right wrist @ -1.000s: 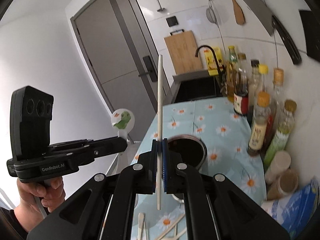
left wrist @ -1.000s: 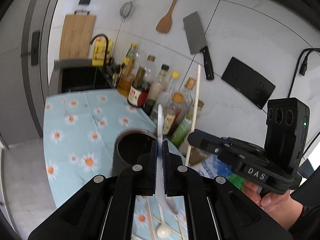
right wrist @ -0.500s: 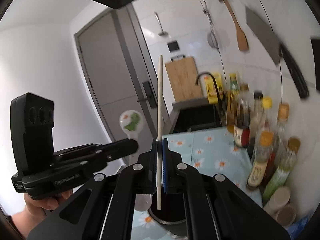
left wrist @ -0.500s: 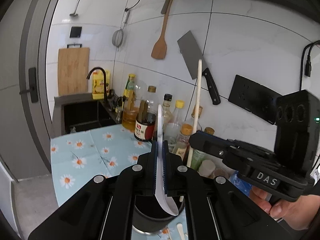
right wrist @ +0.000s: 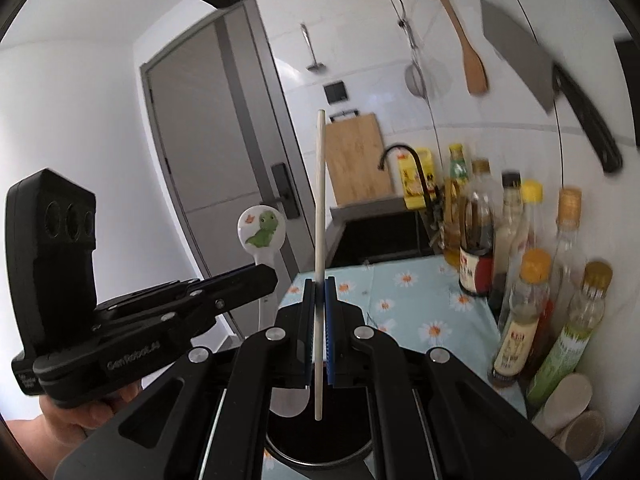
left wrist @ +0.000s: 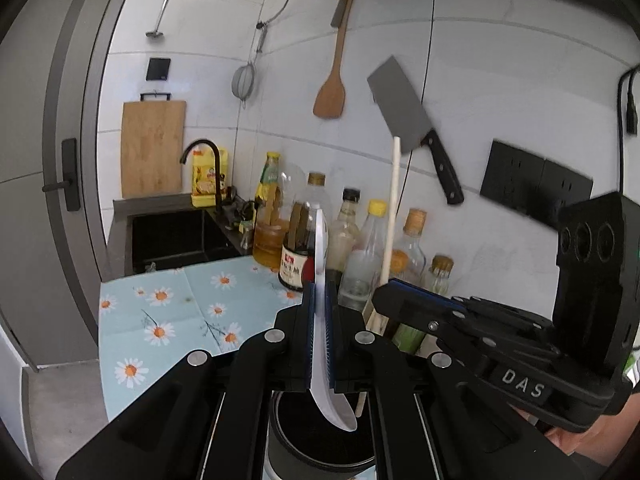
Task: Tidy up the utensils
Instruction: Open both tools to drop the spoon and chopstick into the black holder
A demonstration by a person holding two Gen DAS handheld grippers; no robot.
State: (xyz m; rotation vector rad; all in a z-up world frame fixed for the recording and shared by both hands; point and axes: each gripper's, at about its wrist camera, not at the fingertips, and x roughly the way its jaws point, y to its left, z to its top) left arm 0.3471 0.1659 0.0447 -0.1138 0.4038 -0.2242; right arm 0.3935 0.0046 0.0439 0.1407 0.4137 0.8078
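My left gripper (left wrist: 319, 292) is shut on a white ceramic spoon (left wrist: 320, 248) held nearly upright. Its bowl (left wrist: 338, 414) hangs just over the mouth of a dark round utensil holder (left wrist: 294, 440). My right gripper (right wrist: 319, 285) is shut on a pale wooden chopstick (right wrist: 320, 200), also upright, whose lower tip hangs above the same holder (right wrist: 316, 465). The two grippers stand side by side. The right wrist view shows the left gripper (right wrist: 270, 276) and the spoon's round top with a green dinosaur picture (right wrist: 262, 232). The left wrist view shows the right gripper (left wrist: 382, 296) and its chopstick (left wrist: 394, 208).
A row of sauce and oil bottles (left wrist: 348, 236) lines the tiled wall on the right of the daisy-print cloth (left wrist: 168, 320). Behind lie a black sink with a tap (left wrist: 200, 168) and a cutting board (left wrist: 154, 148). A cleaver (left wrist: 404, 112), a wooden spatula (left wrist: 332, 92) and a strainer hang on the wall.
Both grippers have moved forward and a little down together, so the holder now sits right beneath them. The spoon and the chopstick stay clamped and upright.
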